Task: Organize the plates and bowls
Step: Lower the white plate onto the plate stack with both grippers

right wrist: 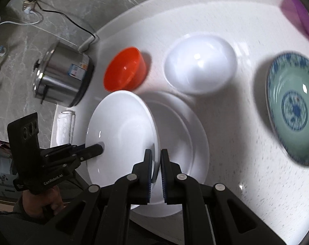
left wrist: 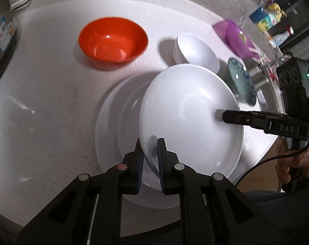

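Note:
Both grippers hold one white deep plate [left wrist: 191, 118] by opposite rims, tilted above a larger white plate [left wrist: 107, 134] that lies on the white counter. My left gripper [left wrist: 150, 153] is shut on its near rim. My right gripper [right wrist: 156, 159] is shut on the other rim of the same plate [right wrist: 121, 134], and shows in the left wrist view [left wrist: 225, 118]. The left gripper also shows in the right wrist view [right wrist: 97, 149]. An orange bowl [left wrist: 113, 40], a white bowl [left wrist: 197, 51] and a blue-patterned green bowl [right wrist: 293, 110] stand beyond.
A steel cooker pot [right wrist: 62, 75] stands at the counter's left with a cord to a wall socket. A purple object [left wrist: 236, 36] and bottles [left wrist: 266, 20] lie by the sink at the right. The counter's front edge runs close below both grippers.

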The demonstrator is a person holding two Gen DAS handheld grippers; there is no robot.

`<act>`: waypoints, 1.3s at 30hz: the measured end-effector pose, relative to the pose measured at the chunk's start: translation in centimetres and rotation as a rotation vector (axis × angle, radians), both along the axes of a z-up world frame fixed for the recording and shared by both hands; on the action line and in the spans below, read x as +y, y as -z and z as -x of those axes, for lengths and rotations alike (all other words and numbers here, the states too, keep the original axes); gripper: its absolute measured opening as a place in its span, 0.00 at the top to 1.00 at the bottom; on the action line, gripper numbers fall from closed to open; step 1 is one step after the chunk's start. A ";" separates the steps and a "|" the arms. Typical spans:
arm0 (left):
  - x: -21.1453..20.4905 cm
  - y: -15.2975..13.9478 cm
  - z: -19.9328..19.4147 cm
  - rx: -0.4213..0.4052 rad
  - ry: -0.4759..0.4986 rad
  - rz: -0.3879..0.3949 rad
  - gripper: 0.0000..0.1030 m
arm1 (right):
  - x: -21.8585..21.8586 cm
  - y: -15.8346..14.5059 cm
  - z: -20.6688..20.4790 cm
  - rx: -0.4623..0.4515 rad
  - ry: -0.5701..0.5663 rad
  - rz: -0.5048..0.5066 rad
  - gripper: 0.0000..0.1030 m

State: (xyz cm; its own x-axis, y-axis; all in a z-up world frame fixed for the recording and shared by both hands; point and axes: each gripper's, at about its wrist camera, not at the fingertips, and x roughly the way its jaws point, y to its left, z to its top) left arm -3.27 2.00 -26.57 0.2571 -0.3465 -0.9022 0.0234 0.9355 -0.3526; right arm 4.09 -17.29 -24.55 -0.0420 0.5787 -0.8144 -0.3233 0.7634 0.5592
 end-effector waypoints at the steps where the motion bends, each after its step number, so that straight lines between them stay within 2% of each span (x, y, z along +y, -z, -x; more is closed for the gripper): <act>1: 0.0 0.3 -0.1 0.001 0.004 -0.005 0.89 | 0.0 0.3 0.1 0.001 0.000 0.007 0.90; 8: -1.1 3.1 -0.6 0.033 0.031 -0.042 0.89 | 0.0 2.3 0.6 0.005 -0.008 0.034 0.90; 15: -1.4 4.6 -1.1 0.045 0.041 -0.071 0.89 | 0.7 3.6 0.8 -0.008 -0.029 0.073 0.90; 24: -1.6 4.4 -1.5 0.040 0.044 -0.090 0.87 | 1.7 3.3 1.0 -0.080 -0.073 0.136 0.90; 33: -1.6 4.3 -1.5 0.041 0.050 -0.102 0.85 | 2.2 3.1 1.1 -0.113 -0.094 0.186 0.89; 36: -1.7 4.2 -1.4 0.039 0.059 -0.089 0.75 | 2.2 3.1 1.1 -0.114 -0.096 0.190 0.89; 38: -2.0 4.0 -1.3 0.034 0.068 -0.070 0.53 | 2.2 3.1 1.1 -0.114 -0.100 0.190 0.89; 39: -2.3 3.8 -1.3 0.027 0.075 -0.053 0.47 | 2.3 3.1 1.1 -0.114 -0.103 0.190 0.89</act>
State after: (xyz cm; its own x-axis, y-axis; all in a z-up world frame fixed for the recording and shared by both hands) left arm -1.98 -0.27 -30.37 0.2074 -0.3152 -0.9261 0.0850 0.9489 -0.3039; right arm 2.97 -14.97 -27.63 0.0051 0.4121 -0.9111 -0.4576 0.8111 0.3643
